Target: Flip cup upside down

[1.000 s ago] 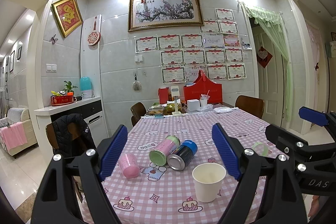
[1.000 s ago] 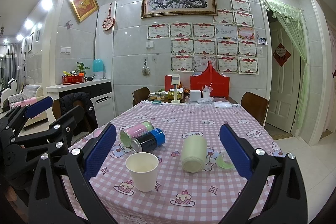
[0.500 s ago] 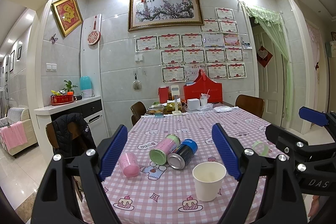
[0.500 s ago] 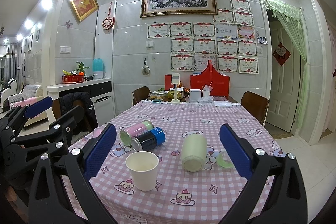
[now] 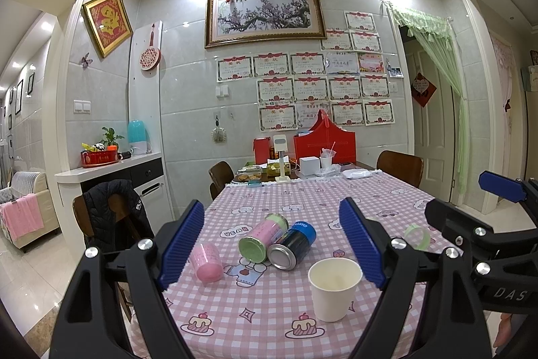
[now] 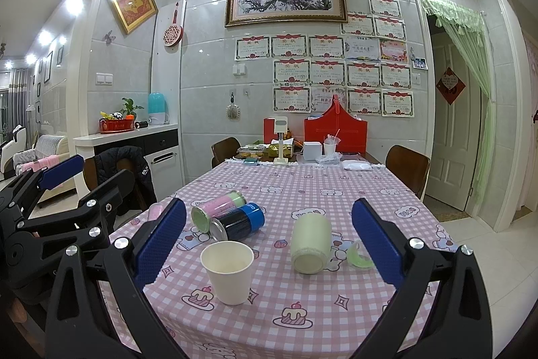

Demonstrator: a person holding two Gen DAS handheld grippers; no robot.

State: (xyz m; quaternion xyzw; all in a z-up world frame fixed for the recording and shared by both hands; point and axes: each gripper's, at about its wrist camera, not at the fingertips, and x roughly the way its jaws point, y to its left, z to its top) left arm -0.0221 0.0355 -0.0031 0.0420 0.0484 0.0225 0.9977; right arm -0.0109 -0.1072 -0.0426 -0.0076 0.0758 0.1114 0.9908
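A white paper cup [image 5: 334,287] stands upright, mouth up, near the front edge of the pink checked table [image 5: 269,318]. It also shows in the right wrist view [image 6: 228,271]. My left gripper [image 5: 270,244] is open and empty, held above the table's near edge, with the cup low between its fingers toward the right one. My right gripper [image 6: 269,241] is open and empty, with the cup just right of its left finger [image 6: 161,241]. Each gripper shows at the side of the other's view.
A pink-green can [image 5: 264,236] and a dark blue can [image 5: 292,244] lie side by side behind the cup. A pink cup [image 5: 205,261] lies at left. A pale green cup [image 6: 309,241] lies on its side at right, next to a green lid [image 6: 359,258]. Boxes and chairs stand at the far end.
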